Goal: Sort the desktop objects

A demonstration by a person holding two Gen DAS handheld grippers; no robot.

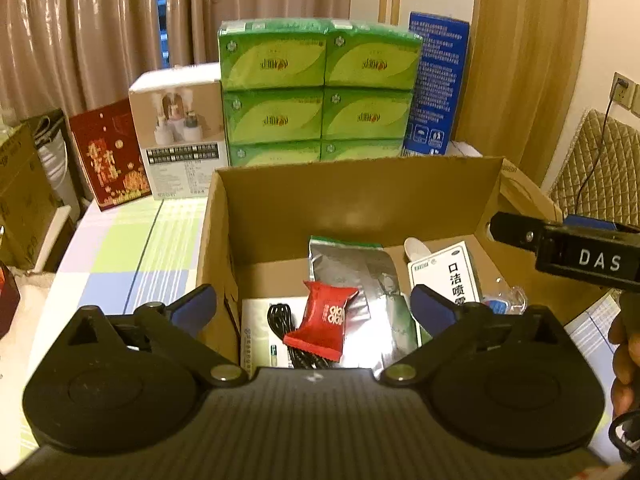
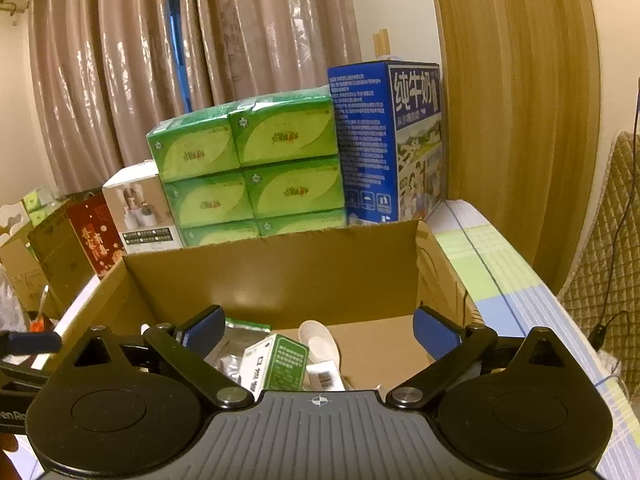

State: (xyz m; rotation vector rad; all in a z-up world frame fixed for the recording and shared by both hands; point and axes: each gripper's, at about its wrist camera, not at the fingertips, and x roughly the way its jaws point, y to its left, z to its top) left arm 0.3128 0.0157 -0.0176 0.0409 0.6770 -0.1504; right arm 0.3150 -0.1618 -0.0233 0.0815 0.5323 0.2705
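Both tongs, left (image 1: 314,306) and right (image 2: 318,330), gape empty over the brown cardboard box (image 1: 352,196), probably choosing among its sorted items.

Black cable (image 1: 285,322) under left tongs (image 1: 316,312): half covered by red sachet (image 1: 325,322). White spray box (image 1: 446,276) lower part behind right finger. Right tongs (image 2: 318,330): spoon (image 2: 320,344) handle hidden by body. Box print unreadable.

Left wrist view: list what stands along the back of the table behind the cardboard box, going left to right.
Red gift bag → white product box → stack of green tissue packs → blue milk carton.
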